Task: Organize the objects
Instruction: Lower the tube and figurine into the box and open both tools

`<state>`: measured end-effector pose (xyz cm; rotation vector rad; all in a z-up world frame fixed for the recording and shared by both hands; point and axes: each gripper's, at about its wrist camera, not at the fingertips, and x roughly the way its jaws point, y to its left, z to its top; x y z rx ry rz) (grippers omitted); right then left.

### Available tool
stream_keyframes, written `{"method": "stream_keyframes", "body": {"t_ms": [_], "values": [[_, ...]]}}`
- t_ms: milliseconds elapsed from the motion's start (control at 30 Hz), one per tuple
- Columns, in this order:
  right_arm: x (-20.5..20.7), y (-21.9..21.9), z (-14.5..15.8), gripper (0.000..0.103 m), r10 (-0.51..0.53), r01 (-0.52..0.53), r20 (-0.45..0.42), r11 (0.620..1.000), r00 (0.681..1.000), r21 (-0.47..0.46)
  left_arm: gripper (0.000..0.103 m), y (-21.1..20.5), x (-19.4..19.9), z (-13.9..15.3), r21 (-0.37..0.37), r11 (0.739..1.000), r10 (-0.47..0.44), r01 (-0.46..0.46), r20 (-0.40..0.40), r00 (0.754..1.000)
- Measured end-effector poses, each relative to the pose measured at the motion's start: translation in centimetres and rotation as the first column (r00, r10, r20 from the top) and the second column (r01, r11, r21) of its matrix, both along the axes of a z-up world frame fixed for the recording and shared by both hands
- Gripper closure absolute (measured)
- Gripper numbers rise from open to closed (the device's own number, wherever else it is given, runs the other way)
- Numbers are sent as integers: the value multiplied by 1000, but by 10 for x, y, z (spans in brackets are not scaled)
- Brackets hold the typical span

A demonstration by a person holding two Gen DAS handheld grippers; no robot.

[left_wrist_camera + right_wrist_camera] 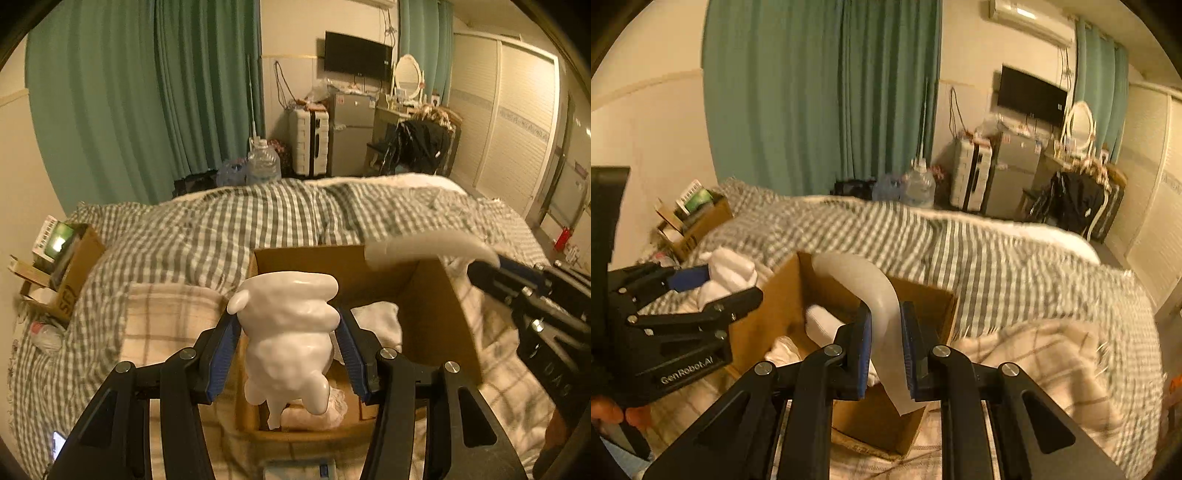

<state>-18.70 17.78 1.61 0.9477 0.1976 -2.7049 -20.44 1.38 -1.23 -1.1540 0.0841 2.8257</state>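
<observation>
White figurine (291, 343): clamped between the blue pads of the left gripper (286, 350), held in the air directly above the open cardboard box (436, 314). The box therefore lies straight below the claw, so the coming move is judged to be a plain descent.
Figurine's axis: long axis runs along the fingers, away from the camera; the wide lumpy end points far, the small stubs point near.
Figurine's look: glossy, off-white, bulbous, with rounded ridges and short protrusions; it seems rigid and smooth, so it could slip if the squeeze eases.
Left claw: closed on the figurine's narrow middle, pads touching both flanks.
Pale curved strip (882, 314): gripped by the right gripper (886, 350), its free end arching forward over the box's far rim.
Right claw: pinched together on the strip, at the box's right side.
Nearer arm: both hover at the box; the left is centred over the opening.
Box contents: white bundles lie on its floor, exact kind unclear.
Bed (207, 229): checked cover under the box.
Far corner: a second small carton (70, 269) of odds and ends, well apart.
</observation>
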Motion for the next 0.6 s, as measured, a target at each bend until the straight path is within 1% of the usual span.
{"method": "stream_keyframes", "body": {"t_ms": [67, 167, 233, 267, 300, 333, 367, 400, 433, 467, 533, 600], "values": [[-12, 3, -19, 89, -9, 9, 36, 1000, 999, -7, 50, 1, -9, -15, 2, 1000, -1, 1, 25, 1000], [-19, 7, -38, 89, -21, 21, 55, 1000, 998, 4, 49, 1, -17, -32, 14, 1000, -7, 7, 43, 999], [-23, 11, -46, 78, -20, 21, 64, 1000, 998, -22, 49, 0, -20, -37, 22, 1000, -12, 11, 47, 999], [-25, 13, -47, 69, -24, 26, 65, 999, 998, -34, 48, 2, -20, -39, 24, 1000, -19, 18, 52, 998], [-24, 15, -47, 64, -24, 27, 64, 999, 998, -46, 46, 3, -19, -39, 21, 1000, -22, 21, 53, 998], [-21, 18, -44, 61, -27, 29, 48, 998, 999, -57, 42, 4, -17, -37, 17, 1000, -23, 22, 47, 999], [-17, 18, -39, 51, -31, 33, 32, 998, 999, -60, 29, 4, -13, -34, 8, 1000, -19, 19, 39, 999], [-14, 19, -33, 38, -39, 40, 16, 997, 999, -61, 13, 3, -10, -31, -1, 1000, -11, 11, 28, 1000], [-8, 22, -25, 34, -56, 55, -10, 997, 998, -61, 7, 2, -3, -24, -14, 1000, 7, -7, 2, 1000], [-4, 23, -18, 30, -64, 63, -23, 996, 998, -61, 3, -1, 4, -18, -19, 1000, 17, -17, -20, 1000], [7, 28, -2, 27, -79, 76, -47, 995, 996, -67, 3, -5, 16, -4, -21, 1000, 17, -18, -47, 999], [21, 32, 15, 16, -95, 90, -68, 993, 993, -73, 1, -9, 29, 11, -31, 999, 24, -26, -61, 998]]}}
